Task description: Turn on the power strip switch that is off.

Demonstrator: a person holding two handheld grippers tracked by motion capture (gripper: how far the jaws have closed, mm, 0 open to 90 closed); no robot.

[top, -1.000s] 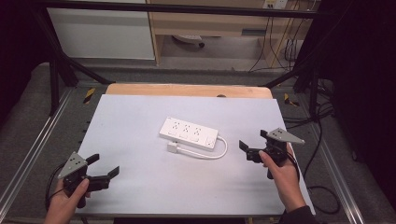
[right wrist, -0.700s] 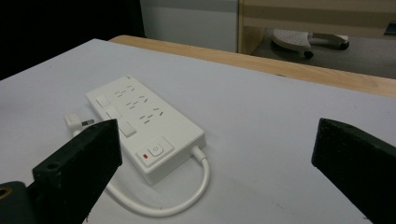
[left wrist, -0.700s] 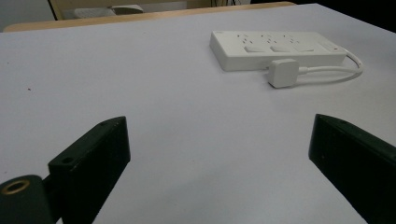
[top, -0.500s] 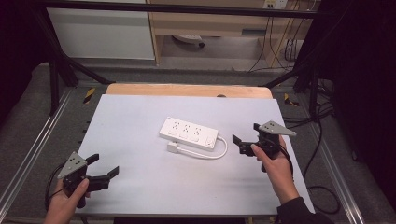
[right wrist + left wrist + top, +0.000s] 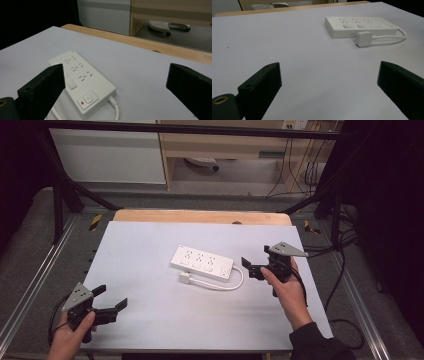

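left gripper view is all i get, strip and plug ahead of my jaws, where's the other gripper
Observer: The right gripper is just past the strip's cable end, jaws open, not touching it.
Operator: anything on that end of the strip
Observer: Yes, the right gripper view shows a power button with a small red mark beside it.
Operator: and my gripper, how does it sit
Observer: The high view puts the left gripper at the table's near left corner, open, well clear of the plug.
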